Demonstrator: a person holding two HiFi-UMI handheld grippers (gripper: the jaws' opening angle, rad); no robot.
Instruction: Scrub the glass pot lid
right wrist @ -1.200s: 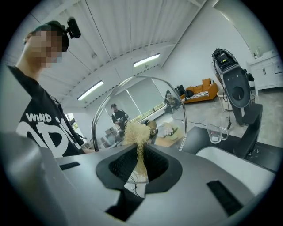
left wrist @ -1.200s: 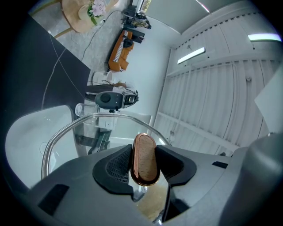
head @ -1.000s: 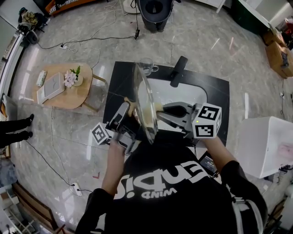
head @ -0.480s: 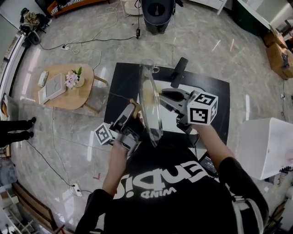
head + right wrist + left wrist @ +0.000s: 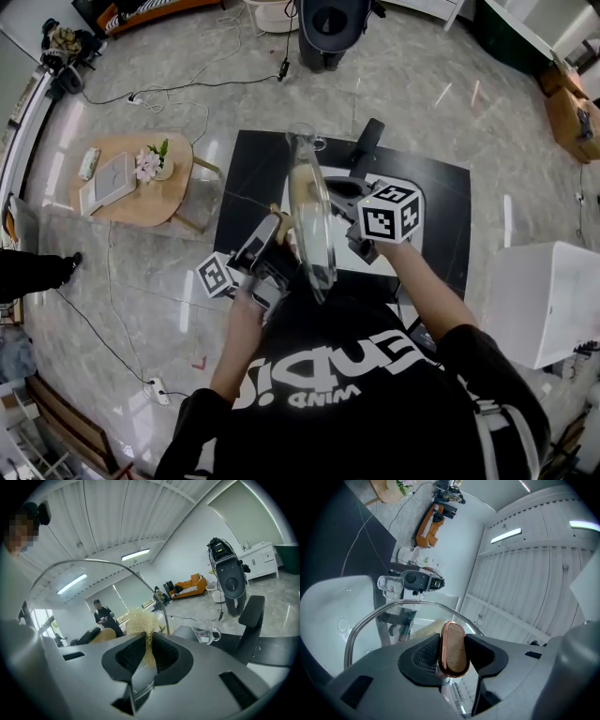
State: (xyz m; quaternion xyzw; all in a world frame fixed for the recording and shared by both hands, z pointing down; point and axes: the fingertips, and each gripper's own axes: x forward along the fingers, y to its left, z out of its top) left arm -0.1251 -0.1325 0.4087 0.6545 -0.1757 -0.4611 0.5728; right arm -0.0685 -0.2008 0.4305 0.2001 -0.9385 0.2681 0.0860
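I'm gripping the lid by its knob with left fingers, holding it on edge; right fingers, pinching the scrubber, are pressing its right face.

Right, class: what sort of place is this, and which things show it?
Probably a big open workroom or studio, not a home kitchen: a lone black counter with a white sink stands on a polished stone floor, cables trail across it, and an orange sofa sits by the far wall.

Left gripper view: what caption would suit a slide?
Fingers clamp the wooden knob of the glass lid, held over the white sink.
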